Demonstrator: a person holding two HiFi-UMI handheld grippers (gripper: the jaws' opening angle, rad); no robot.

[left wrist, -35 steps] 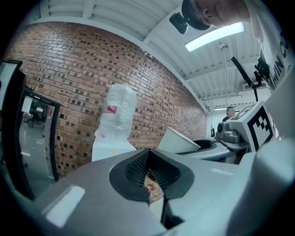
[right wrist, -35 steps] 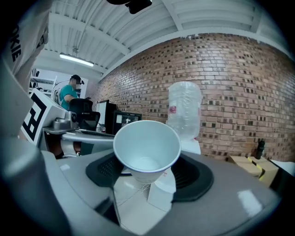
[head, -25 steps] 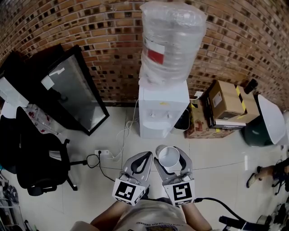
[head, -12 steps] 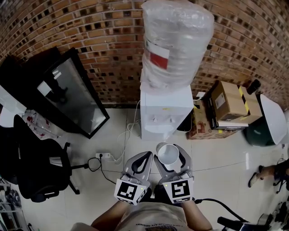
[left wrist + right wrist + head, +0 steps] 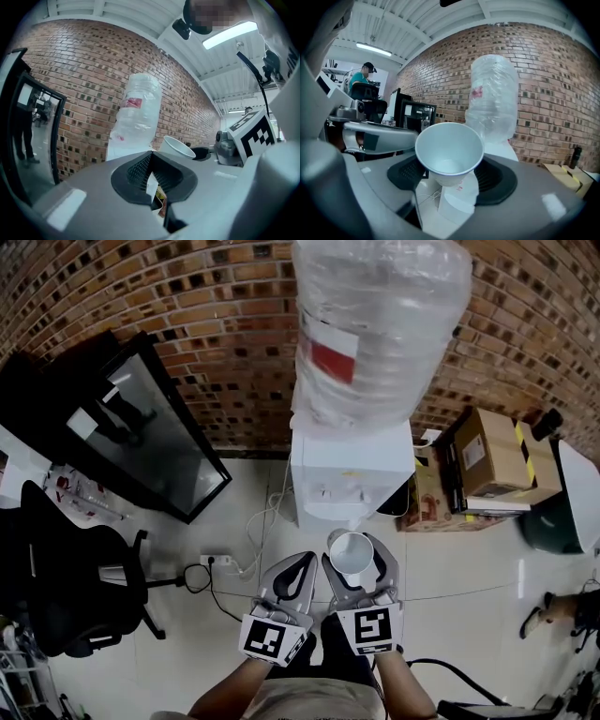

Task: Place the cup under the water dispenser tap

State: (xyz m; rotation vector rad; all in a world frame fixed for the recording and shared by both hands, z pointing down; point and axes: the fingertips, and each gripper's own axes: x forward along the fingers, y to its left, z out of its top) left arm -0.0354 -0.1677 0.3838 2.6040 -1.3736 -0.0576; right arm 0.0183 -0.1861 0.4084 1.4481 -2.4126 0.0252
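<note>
In the head view, we held 2 tools side by side above the tiled floor (image 5: pixel 469 563). They faced the white water dispenser (image 5: pixel 352 470), which stood against the brick wall (image 5: pixel 211 324) with a large clear bottle (image 5: pixel 375 329) on top. The right tool (image 5: pixel 357 563) grasped a white cup (image 5: pixel 349 548), upright with its mouth open to the camera, just in front of the dispenser's front face. The left tool (image 5: pixel 302 562) sat just beside it.

In the left gripper view, the left tool's jaws were clenched together at the tips with nothing between them. The cup's rim showed to their right.

In the right gripper view, the cup sat pressed between the 2 dark pads (image 5: pixel 405 174). Its inside was empty, and the dispenser and bottle stood beyond it.
</note>
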